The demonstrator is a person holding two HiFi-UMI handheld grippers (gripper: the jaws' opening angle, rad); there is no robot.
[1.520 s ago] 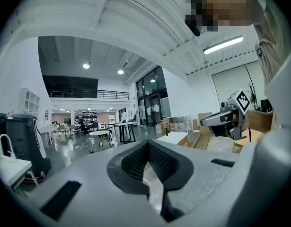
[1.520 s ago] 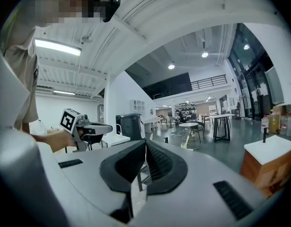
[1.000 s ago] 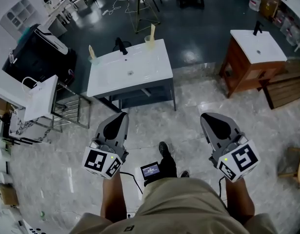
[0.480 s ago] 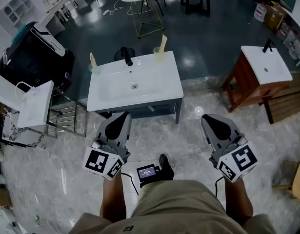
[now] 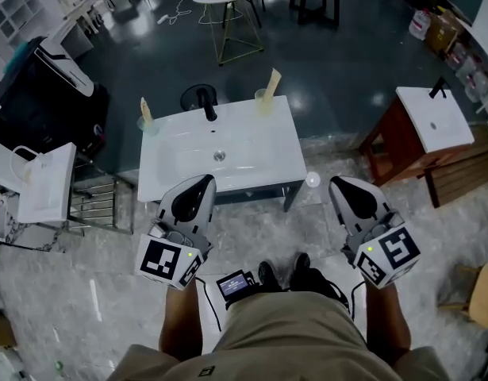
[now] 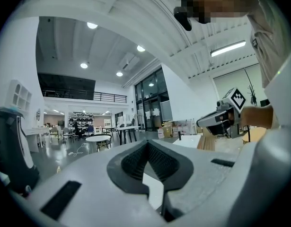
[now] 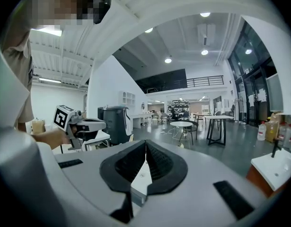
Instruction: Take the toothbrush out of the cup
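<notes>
The left claw (image 5: 204, 181) and the right claw (image 5: 337, 184) are held clenched and empty at the near edge of the sink surface (image 5: 251, 153). A toothbrush (image 5: 272, 81) is stood in the cup (image 5: 263, 99) at its back right corner. A second cup (image 5: 147, 125) is seen at the back left corner.

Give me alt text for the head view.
A person facing a white sink vanity holds the left hand-held gripper and right hand-held gripper, both shut and empty. The left cup and right cup at its back corners each hold a toothbrush.
</notes>
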